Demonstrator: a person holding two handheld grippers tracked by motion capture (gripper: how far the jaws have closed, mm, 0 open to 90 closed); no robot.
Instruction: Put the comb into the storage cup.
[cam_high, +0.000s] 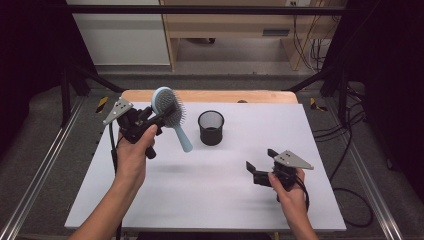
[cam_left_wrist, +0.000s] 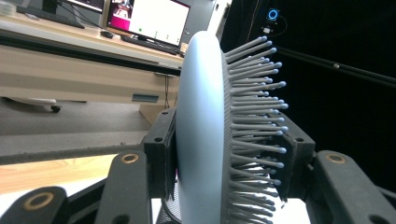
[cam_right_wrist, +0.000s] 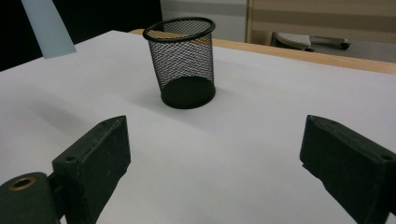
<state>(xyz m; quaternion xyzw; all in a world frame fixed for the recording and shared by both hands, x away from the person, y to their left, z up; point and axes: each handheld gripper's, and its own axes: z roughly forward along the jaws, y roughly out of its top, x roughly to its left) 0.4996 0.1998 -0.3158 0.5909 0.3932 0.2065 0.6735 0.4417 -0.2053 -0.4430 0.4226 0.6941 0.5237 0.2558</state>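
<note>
Surface: your white table ran from the near edge to a wooden strip at the far side, with grey floor and a light wooden desk beyond it.
Left gripper: you held it raised over the far left part of the table, its jaws clamped on the head of the hairbrush.
Hairbrush: pale blue, lifted clear of the table, bristles facing right and the handle slanting down toward the near right; in the left gripper view one jaw pressed the smooth back and the other met the bristle tips.
Mesh cup: black, upright on the table, right of the hairbrush and apart from it, at the far centre.
Right gripper: you held it low over the near right of the table, jaws spread wide with nothing between them, facing the mesh cup but well apart from it.
</note>
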